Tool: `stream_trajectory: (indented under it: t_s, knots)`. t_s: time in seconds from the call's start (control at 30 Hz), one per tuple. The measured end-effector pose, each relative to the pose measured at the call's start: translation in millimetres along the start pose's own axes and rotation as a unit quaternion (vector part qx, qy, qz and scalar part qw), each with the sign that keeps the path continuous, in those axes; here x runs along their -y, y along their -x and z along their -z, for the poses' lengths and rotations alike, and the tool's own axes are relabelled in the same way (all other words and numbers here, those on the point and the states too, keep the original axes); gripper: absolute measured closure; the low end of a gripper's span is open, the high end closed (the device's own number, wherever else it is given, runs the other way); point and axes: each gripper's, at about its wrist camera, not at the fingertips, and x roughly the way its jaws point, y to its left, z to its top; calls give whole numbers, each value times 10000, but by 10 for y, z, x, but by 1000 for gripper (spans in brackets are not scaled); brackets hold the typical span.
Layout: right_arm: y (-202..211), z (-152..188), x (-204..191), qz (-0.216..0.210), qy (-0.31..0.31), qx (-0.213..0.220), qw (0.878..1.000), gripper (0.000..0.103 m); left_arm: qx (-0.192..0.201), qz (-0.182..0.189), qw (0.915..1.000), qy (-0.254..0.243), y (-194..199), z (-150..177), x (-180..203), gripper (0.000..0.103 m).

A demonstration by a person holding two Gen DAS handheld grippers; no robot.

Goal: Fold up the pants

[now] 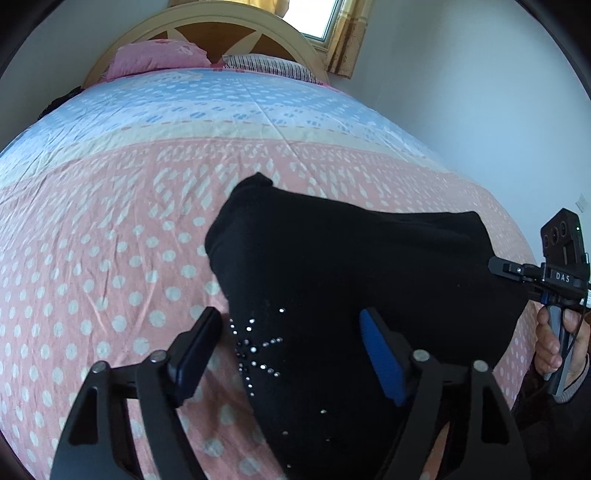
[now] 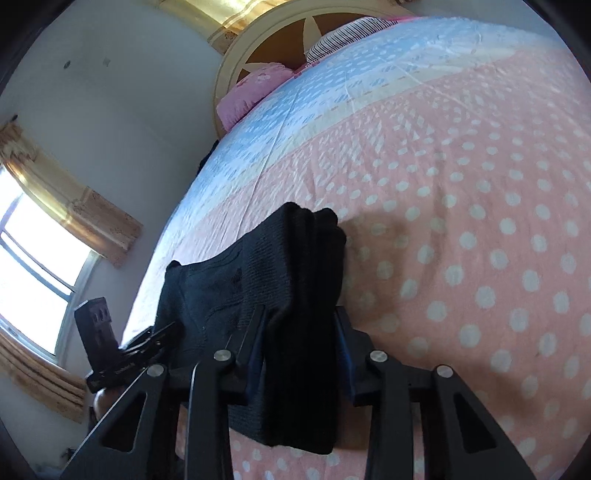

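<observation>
The left gripper [image 1: 291, 354] hung with jaws wide astride the black pants [image 1: 351, 266], not pinching them. The right gripper [image 2: 301, 343] clamped a bunched edge, seemingly to steady the fold on the bedspread [image 1: 110, 221].

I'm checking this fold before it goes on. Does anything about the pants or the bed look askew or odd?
The black pants are a lumpy bundle rather than a flat fold: one corner pokes up toward the headboard, and the edges don't line up. The dotted bedspread is only lightly creased. Nothing looks spilled or damaged.
</observation>
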Motion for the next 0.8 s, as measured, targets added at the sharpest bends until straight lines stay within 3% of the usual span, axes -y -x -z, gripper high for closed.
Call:
stream_trajectory:
  t_s: [0.13, 0.23, 0.4, 0.47, 0.8]
  knots:
    - [-27, 11, 62, -148, -157, 15, 9998, 69, -21, 75, 9999, -78, 2, 8, 44, 38]
    - [15, 48, -61, -6, 76, 160, 9998, 73, 15, 79, 9998, -162, 12, 9, 81, 47]
    - [134, 87, -226, -3, 302, 366, 9989, 76, 172, -7, 9996, -222, 69, 21, 101, 70]
    - [186, 94, -272, -39, 376, 411, 9984, 77, 253, -94, 9991, -319, 97, 33, 144, 75]
    - [287, -58, -709, -92, 948, 478, 9943, 80, 575, -131, 9981, -186, 380, 63, 116, 79]
